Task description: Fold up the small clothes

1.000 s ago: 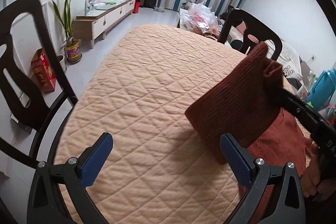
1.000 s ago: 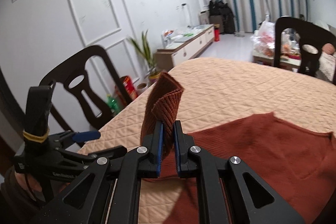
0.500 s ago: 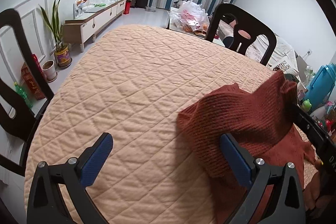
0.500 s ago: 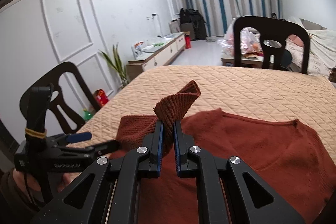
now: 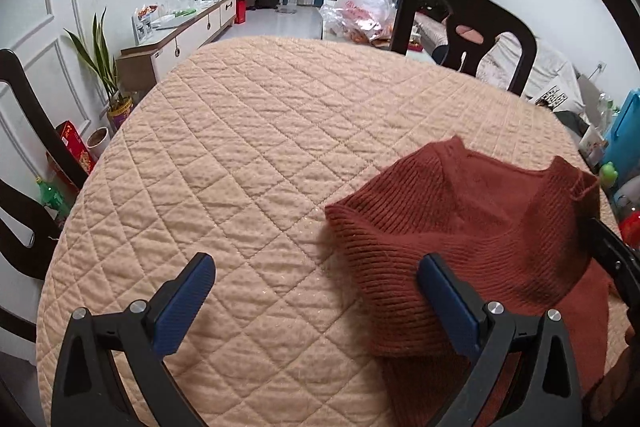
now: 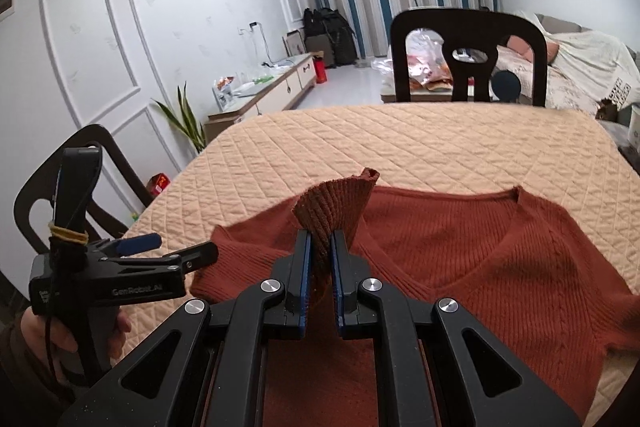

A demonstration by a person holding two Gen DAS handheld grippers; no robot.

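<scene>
The right gripper [image 6: 320, 267] was closed on a ribbed cuff [image 6: 334, 205] of the rust-red sweater [image 6: 500, 259], and the blue pads pinched the cloth so that the cuff stood up above them like a small fan. The sweater itself lay on the quilted peach table cover [image 5: 248, 155], at the near right part of the table, with its V-neck toward the far edge and one sleeve folded over the body. The left gripper [image 5: 316, 303] stood wide open with nothing between its jaws; its right finger [image 5: 448, 307] was just over the folded sleeve, and I could not tell if it touched. A hand [image 6: 60, 339] held its handle from below, and on the black body the words "GenRobot.AI" could be read (the smaller print beside them was too small). Farther away, a plastic bag [image 5: 360, 15] held orange and red packets, a pot [image 5: 120, 109] held a green plant, and two dark chairs [image 5: 464, 31] stood at the table.
</scene>
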